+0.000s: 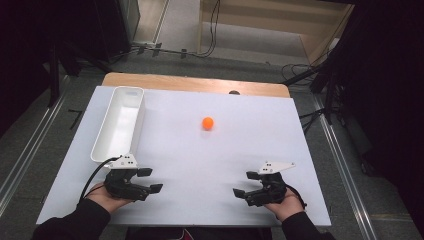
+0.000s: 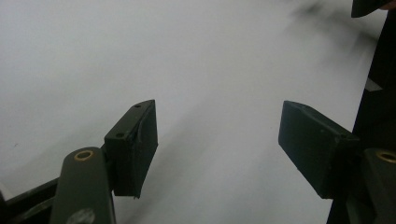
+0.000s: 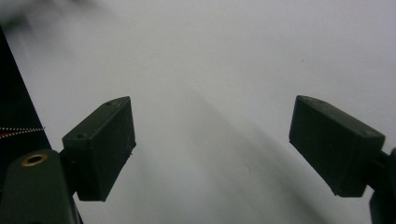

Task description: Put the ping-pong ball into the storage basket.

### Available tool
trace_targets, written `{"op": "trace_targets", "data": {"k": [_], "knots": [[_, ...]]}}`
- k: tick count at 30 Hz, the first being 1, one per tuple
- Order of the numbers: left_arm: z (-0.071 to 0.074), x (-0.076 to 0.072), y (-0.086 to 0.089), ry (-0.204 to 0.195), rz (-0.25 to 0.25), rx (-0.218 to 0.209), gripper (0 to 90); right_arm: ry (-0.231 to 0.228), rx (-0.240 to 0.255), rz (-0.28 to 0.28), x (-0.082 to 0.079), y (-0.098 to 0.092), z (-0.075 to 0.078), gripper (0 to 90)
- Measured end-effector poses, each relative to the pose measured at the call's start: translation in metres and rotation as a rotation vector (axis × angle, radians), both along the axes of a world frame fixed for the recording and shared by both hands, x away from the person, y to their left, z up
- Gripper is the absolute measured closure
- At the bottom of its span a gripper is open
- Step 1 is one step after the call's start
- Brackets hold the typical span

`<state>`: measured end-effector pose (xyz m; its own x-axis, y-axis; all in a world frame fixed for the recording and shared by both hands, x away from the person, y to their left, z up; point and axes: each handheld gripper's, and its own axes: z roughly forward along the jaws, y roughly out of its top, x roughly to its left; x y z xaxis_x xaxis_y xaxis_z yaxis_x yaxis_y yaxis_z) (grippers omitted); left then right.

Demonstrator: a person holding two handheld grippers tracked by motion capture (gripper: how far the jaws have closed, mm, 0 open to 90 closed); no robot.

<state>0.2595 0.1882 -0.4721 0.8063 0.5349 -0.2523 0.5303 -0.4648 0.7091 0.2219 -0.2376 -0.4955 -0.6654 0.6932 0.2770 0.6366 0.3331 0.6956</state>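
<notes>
Near the bench (image 1: 300, 150) middle, the orange ball (image 1: 207, 123) is sitting up ahead between both wide-open hand-held grippers, left hand-held gripper (image 1: 150, 180) and right hand-held gripper (image 1: 245, 184), about equally far from each.

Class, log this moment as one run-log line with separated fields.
left gripper: open, empty | right gripper: open, empty | orange ball: mid-table, untouched | white bin: left, empty

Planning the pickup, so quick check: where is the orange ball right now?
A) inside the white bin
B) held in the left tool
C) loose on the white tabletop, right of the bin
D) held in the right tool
C: the orange ball sits alone on the white tabletop, apart from the white bin; both tools are open and empty.
</notes>
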Motion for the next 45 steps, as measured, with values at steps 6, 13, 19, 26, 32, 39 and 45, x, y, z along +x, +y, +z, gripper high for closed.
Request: {"op": "trace_targets", "data": {"k": [6, 13, 19, 26, 32, 39, 45], "knots": [[0.0, 0.0, 0.0, 0.002, 0.001, -0.001, 28.8, 0.006, -0.004, -0.003, 0.0, 0.0, 0.0, 13.1], [0.0, 0.0, 0.0, 0.002, 0.001, 0.001, 28.8, 0.008, -0.007, 0.0, 0.0, 0.001, 0.0, 13.1], [0.0, 0.0, 0.0, 0.003, -0.001, 0.004, 28.8, 0.01, -0.012, 0.003, 0.0, 0.001, -0.001, 13.1], [0.0, 0.001, -0.001, 0.005, 0.004, -0.001, 28.8, 0.009, -0.012, 0.003, 0.0, 0.001, -0.001, 13.1], [0.002, 0.001, -0.005, 0.002, 0.005, -0.002, 28.8, 0.003, -0.015, 0.007, 0.0, 0.001, -0.001, 13.1], [0.006, 0.003, -0.014, -0.005, 0.004, -0.016, 25.6, 0.002, -0.019, 0.006, 0.0, 0.001, -0.001, 13.1], [0.006, 0.004, -0.023, -0.005, -0.004, -0.014, 20.4, 0.002, -0.022, 0.0, 0.0, 0.001, -0.002, 13.1]]}}
